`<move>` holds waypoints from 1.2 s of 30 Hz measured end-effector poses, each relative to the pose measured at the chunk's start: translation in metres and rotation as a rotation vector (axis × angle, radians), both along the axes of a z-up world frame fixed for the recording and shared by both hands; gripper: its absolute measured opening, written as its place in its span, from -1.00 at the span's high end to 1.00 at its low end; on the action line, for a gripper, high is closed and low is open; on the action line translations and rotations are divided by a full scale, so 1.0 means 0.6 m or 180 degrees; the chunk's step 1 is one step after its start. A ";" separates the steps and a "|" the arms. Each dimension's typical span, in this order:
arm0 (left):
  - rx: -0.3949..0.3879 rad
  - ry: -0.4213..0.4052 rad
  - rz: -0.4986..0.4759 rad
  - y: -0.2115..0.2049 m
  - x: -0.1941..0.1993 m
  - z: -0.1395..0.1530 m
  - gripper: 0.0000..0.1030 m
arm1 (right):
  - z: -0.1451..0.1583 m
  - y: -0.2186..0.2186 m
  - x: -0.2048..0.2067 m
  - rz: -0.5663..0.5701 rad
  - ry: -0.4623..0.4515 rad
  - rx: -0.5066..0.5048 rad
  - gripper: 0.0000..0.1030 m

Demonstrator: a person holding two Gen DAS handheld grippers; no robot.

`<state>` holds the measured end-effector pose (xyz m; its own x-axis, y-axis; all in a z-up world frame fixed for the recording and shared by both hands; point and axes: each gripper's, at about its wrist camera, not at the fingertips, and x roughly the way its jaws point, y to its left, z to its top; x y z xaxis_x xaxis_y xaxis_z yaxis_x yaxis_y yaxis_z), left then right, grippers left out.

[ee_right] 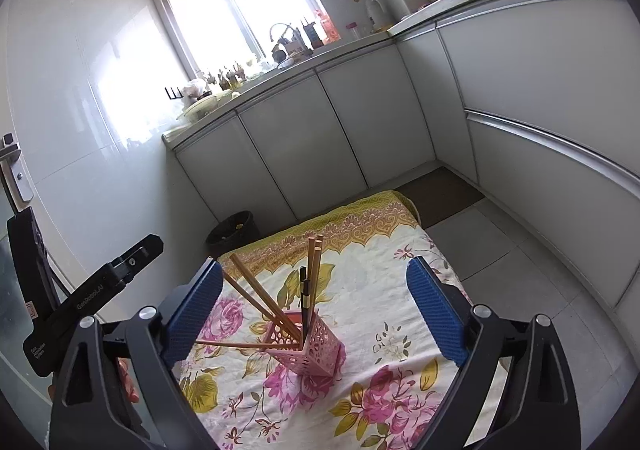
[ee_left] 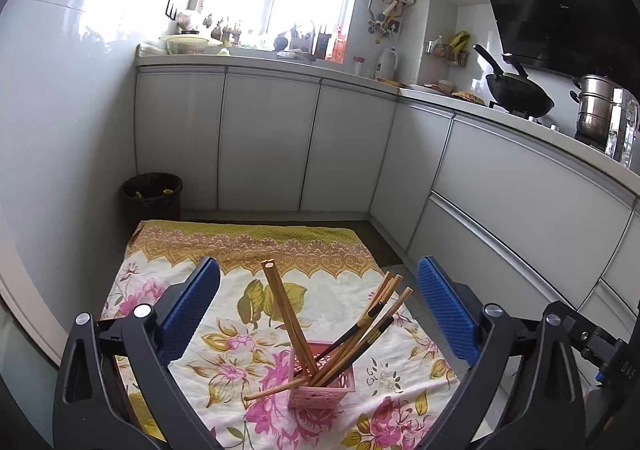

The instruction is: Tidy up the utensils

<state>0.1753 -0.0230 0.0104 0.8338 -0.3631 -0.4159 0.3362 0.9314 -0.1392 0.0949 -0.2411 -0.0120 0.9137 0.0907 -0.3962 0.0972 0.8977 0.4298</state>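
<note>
The left tool [ee_left: 318, 314] hangs above the table with its blue pads spread wide apart, nothing between them. The right tool [ee_right: 314, 310] hovers likewise, equally agape and empty, tilted down toward the same spot. Below both, a pink perforated holder [ee_left: 324, 386] stands on the floral cloth [ee_left: 248, 246], chopsticks [ee_left: 280, 306] fanning out of it, one leaning low over its rim.

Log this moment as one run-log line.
left gripper: open, empty | right gripper: open, empty | chopsticks: in pink holder | holder: upright on cloth
</note>
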 end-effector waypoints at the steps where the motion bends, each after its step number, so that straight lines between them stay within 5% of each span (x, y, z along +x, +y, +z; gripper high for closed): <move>1: -0.0012 0.0000 0.0004 0.002 -0.007 0.005 -0.86 | 0.001 -0.002 -0.006 -0.0015 0.0003 0.0019 -0.78; 13: 0.0327 0.0117 0.0412 0.018 -0.101 0.031 -0.86 | 0.014 0.015 -0.099 -0.0374 0.0191 -0.0042 -0.87; 23: 0.0374 0.0383 0.0574 0.034 -0.214 -0.006 -0.86 | 0.003 0.069 -0.201 -0.0381 0.0269 -0.0070 -0.87; 27: 0.0370 0.0250 0.0693 0.039 -0.276 0.001 -0.86 | 0.009 0.081 -0.240 -0.0405 0.0204 -0.0130 -0.87; 36: 0.0413 -0.0137 0.0931 0.046 -0.353 0.040 -0.86 | 0.045 0.111 -0.281 -0.0782 0.0065 -0.0795 -0.87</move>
<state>-0.0362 0.0048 0.0344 0.9128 -0.0517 -0.4052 0.0547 0.9985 -0.0043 -0.0738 -0.1744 0.0151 0.8878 -0.2328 -0.3969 0.3297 0.9236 0.1957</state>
